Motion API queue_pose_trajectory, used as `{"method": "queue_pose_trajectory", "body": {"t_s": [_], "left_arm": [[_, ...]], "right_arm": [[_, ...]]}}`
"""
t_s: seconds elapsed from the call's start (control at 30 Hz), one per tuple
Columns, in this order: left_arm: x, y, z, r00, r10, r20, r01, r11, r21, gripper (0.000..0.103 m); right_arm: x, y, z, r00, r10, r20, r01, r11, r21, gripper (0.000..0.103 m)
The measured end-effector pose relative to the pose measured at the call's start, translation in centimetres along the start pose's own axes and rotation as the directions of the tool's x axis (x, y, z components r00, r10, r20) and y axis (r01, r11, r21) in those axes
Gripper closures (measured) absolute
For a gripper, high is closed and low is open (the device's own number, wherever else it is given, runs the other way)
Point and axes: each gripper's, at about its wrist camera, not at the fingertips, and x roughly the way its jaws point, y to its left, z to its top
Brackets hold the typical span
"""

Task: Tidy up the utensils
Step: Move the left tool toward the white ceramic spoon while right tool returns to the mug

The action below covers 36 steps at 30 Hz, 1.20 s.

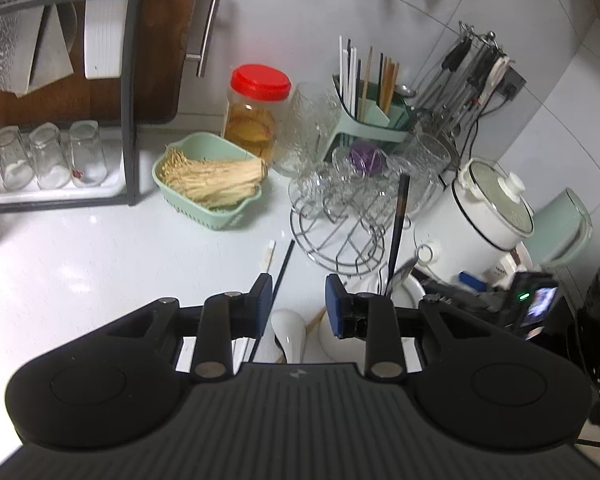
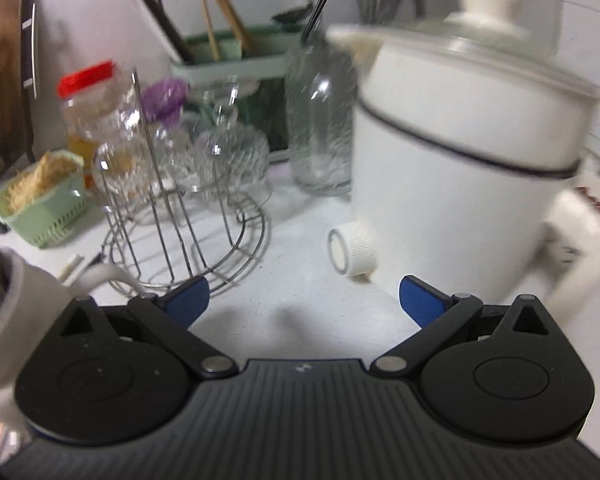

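1. Between the blue pads of the left gripper [image 1: 298, 300], low on the pale surface [image 1: 100, 256], lie the loose utensils: a thin black chopstick [image 1: 281, 268] slanting away, a short white chopstick [image 1: 269, 254] just beside it, a white ceramic spoon [image 1: 290, 334] and a wooden chopstick tip [image 1: 315, 318] close under the jaws.
2. Left gripper is open and holds nothing; I judge it is lining up on the black chopstick, which runs under its left pad.
3. To do this well, bring the pads across the stick's width near its middle, low to the surface, so it does not roll or pivot out.
4. Another long black chopstick [image 1: 398, 224] stands upright in a white bowl [image 1: 410, 294] to the right.
5. Farther back, the mint-green plastic utensil caddy [image 1: 370, 120], already holding upright chopsticks, looks like the destination.
6. Right gripper [image 2: 304, 300] is open wide and empty, hovering over bare surface near the white electric pot [image 2: 460, 184]; that view is blurred.
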Motion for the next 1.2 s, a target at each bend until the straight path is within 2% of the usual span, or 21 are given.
{"method": "queue_pose_trajectory", "body": {"t_s": [0.13,0.27,0.4,0.57,0.73,0.83,1.0,1.13,1.2], "left_arm": [[0.5,0.7,-1.3,1.000,-0.012,-0.019,0.013,1.000,0.020,0.070],[1.2,1.7,-2.5,0.999,-0.016,-0.031,0.017,1.000,0.026,0.070],[1.4,2.5,-3.8,0.999,-0.012,-0.033,0.013,0.999,0.035,0.070],[1.8,3.0,-5.4,0.998,-0.009,-0.055,0.012,0.999,0.043,0.070],[3.8,3.2,-7.1,0.994,-0.021,-0.104,0.021,1.000,0.004,0.070],[5.7,2.7,-7.6,0.990,-0.038,-0.138,0.035,0.999,-0.027,0.070],[9.2,1.5,-7.3,0.982,-0.048,-0.182,0.038,0.997,-0.062,0.070],[12.2,0.1,-6.2,0.977,0.007,-0.213,-0.010,1.000,-0.017,0.070],[13.8,-0.3,-5.5,0.971,0.005,-0.237,-0.006,1.000,0.000,0.070]], "right_arm": [[-4.3,-0.1,0.7,0.998,-0.027,0.053,0.025,0.999,0.042,0.000],[-8.8,0.7,0.9,0.986,-0.133,0.102,0.128,0.991,0.046,0.000],[-12.5,2.1,0.5,0.981,-0.149,0.124,0.145,0.989,0.037,0.000],[-16.5,3.1,-0.2,0.993,-0.052,0.102,0.046,0.997,0.059,0.000],[-17.8,4.6,-1.2,0.997,0.052,0.054,-0.054,0.998,0.033,0.001],[-17.2,5.2,-2.1,0.995,0.098,0.007,-0.099,0.995,0.013,0.005],[-15.3,5.5,-2.5,0.985,0.171,0.013,-0.170,0.983,-0.072,0.005],[-12.8,5.4,-3.3,0.975,0.219,-0.024,-0.221,0.969,-0.115,0.005],[-12.0,5.3,-3.8,0.963,0.267,-0.035,-0.269,0.955,-0.123,0.005]]}}
